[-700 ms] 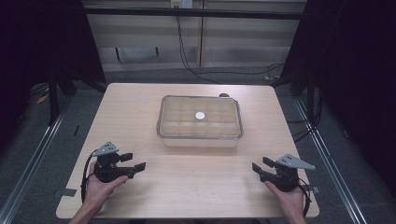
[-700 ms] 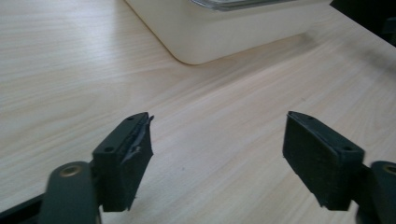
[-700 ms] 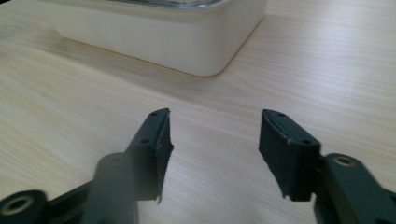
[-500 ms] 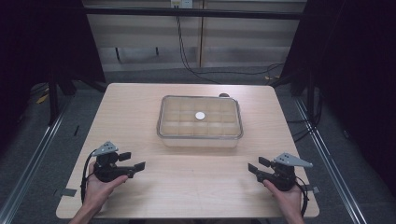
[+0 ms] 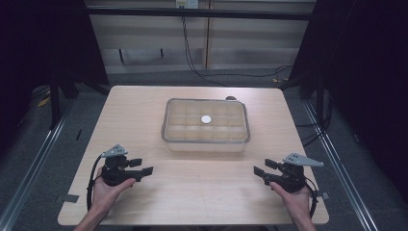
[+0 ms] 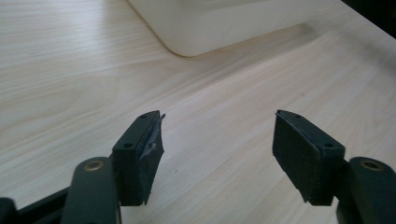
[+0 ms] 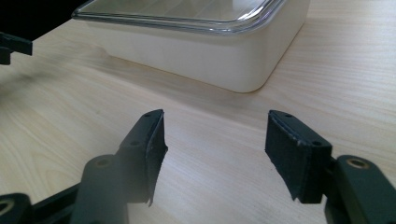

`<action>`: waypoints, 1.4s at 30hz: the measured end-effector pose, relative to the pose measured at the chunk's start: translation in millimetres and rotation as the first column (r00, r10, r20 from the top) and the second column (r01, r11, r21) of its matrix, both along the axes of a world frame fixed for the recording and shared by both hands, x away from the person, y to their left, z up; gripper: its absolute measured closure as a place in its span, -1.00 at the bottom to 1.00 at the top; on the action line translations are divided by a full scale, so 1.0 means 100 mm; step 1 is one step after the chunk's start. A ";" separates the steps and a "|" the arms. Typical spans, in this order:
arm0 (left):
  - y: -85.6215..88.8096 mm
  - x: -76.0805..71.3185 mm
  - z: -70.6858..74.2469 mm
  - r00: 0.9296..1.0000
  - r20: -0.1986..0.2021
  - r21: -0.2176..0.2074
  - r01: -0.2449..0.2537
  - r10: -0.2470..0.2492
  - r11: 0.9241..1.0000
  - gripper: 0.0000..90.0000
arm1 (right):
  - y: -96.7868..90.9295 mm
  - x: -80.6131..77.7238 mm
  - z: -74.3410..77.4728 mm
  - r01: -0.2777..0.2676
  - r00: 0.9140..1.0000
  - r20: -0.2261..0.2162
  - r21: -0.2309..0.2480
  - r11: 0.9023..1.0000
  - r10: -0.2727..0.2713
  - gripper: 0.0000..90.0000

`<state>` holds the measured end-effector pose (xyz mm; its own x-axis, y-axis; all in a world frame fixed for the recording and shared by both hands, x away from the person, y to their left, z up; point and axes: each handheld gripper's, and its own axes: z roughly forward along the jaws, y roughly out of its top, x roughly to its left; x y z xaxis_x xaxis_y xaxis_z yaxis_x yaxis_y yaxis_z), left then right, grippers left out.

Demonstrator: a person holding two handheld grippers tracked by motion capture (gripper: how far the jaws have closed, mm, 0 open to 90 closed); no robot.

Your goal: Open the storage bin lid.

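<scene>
- Two grippers and one lidded box appear in the high view. The compartment box [image 5: 206,126], a pale tub under a clear lid [image 5: 207,108] with a grid of cells, sits on the wooden table [image 5: 144,110] with its long axis running left to right and its lid facing up. One small white round piece [image 5: 206,119] lies at the box's middle; whether it rests on the lid or inside, I cannot tell. The left gripper [image 5: 143,168] is near the box's front left corner, well apart from it; the right gripper [image 5: 262,168] is likewise off the front right corner. Both point inward towards each other, jaws apart and empty.
- Left gripper view: the left gripper [image 6: 217,149] has its jaws standing wide over bare table, nothing between them. The box's rounded lower corner [image 6: 187,44] lies ahead, clear of the pads.
- Right gripper view: the right gripper [image 7: 215,149] is also spread and empty. The box [image 7: 210,51] lies ahead, its lid rim [image 7: 187,21] overhanging the wall.
- Judgement: the box looks rigid, light and smooth-walled, likely to slide if pushed. Its short ends, taken one by each gripper under the lid rim, offer the best hold; the lid may lift off separately.
</scene>
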<state>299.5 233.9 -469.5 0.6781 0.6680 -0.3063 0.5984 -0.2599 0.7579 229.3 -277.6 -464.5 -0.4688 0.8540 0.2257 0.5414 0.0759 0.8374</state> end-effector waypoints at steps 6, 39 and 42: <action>-0.08 0.04 0.13 0.999 0.033 -0.022 0.037 -0.036 0.999 -0.30 | 0.03 0.06 0.12 -0.034 0.999 0.005 0.035 0.999 0.034 -0.18; -0.34 0.53 0.40 0.997 0.053 0.046 0.053 -0.055 0.998 -0.33 | 0.16 0.82 0.35 -0.034 0.997 -0.072 -0.031 0.999 0.032 -0.53; -0.35 0.63 0.42 0.998 0.048 0.064 0.039 -0.042 0.997 -0.41 | 0.12 0.88 0.38 -0.034 0.996 -0.087 -0.020 0.999 0.032 -0.52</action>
